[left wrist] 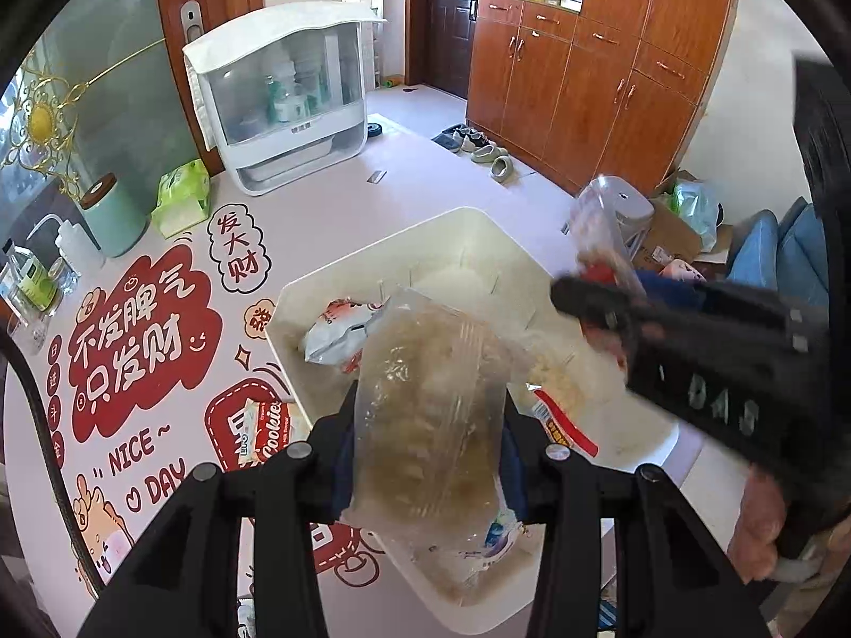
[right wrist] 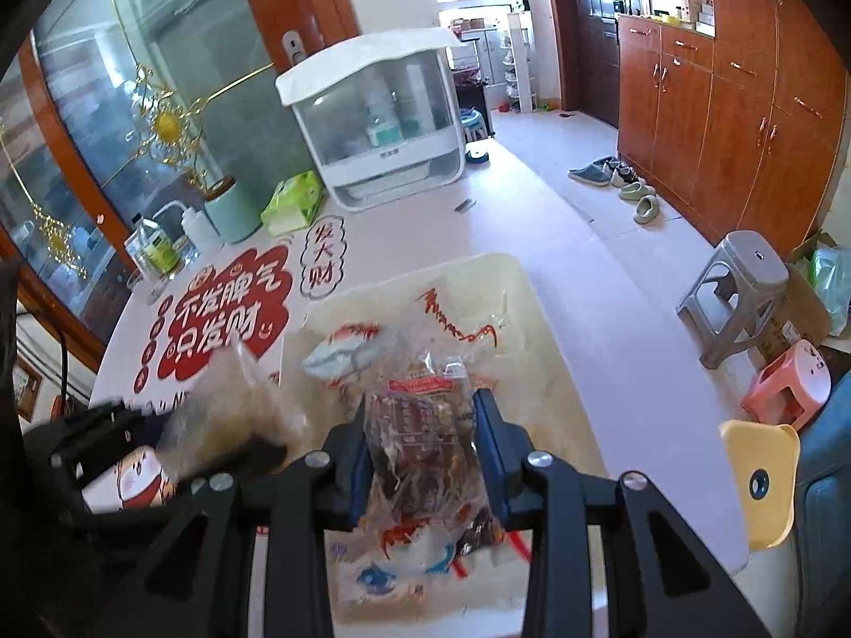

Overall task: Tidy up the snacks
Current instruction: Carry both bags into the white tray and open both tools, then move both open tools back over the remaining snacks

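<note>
My left gripper is shut on a clear bag of pale snacks, held over the near part of a white bin. My right gripper is shut on a clear bag of dark red snacks above the same white bin. In the left wrist view the right gripper comes in from the right, blurred, with its bag sticking up. A white and red packet lies inside the bin. A cookie pack rests on the table left of the bin.
The table carries a printed mat with red lettering, a white appliance, a green tissue pack, a mint canister and bottles. Stools and a yellow chair back stand to the right.
</note>
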`<state>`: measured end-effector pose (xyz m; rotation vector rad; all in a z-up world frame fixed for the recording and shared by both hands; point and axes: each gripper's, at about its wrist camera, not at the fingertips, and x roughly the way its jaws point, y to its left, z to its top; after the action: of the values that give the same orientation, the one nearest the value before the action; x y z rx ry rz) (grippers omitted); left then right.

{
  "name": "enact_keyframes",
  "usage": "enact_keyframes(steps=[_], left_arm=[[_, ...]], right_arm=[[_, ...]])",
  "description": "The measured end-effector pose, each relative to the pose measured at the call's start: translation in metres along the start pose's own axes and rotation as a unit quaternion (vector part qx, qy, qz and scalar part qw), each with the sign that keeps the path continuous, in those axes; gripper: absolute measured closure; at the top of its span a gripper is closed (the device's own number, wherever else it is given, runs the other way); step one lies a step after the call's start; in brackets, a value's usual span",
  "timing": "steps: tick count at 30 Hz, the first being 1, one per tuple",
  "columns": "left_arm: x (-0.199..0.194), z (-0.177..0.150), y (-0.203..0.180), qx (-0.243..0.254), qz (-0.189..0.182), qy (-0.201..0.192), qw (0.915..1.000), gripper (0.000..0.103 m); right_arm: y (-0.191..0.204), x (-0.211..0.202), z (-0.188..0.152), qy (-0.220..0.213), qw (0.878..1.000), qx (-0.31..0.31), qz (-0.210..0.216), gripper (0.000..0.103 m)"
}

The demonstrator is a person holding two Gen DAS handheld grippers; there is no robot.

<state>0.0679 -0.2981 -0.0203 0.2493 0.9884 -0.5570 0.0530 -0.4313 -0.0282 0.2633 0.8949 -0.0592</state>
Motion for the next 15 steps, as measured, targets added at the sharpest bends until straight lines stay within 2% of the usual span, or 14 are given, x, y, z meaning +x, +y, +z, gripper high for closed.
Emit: enact_keyframes(steps=[2,4,6,7,9,15], left_arm=[[0.0,0.002,-0.003,0.0,0.003,-0.003,1.0,0.058],[-0.002,0.004,-0.003,-0.001,0.004,-0.007,1.0,0.042],[-0.006,0.005,-0.002,-0.007,0.004,-0.019,0.9998,0.019],[-0.01,0.005,-0.001,-0.013,0.005,-0.028,0.9995,0.016],[-0.014,0.006,0.002,-0.02,0.006,-0.035,0.9992,0.012],[-0.016,0.001,0.014,-0.041,0.017,-0.027,0.9986,0.011]], right_arm=[[-0.001,0.002,0.011,-0.007,1.0,-0.003,-0.001,0.066],[-0.001,0.002,0.018,-0.011,1.0,-0.002,-0.001,0.066],[-0.001,0.005,0.026,-0.012,1.0,0.001,0.005,0.065],[-0.002,0.006,0.029,-0.012,1.0,0.004,0.009,0.063],[-0.001,0.006,0.033,-0.014,1.0,0.008,0.01,0.056],[0.005,0.005,0.028,-0.013,1.0,0.005,0.019,0.054]])
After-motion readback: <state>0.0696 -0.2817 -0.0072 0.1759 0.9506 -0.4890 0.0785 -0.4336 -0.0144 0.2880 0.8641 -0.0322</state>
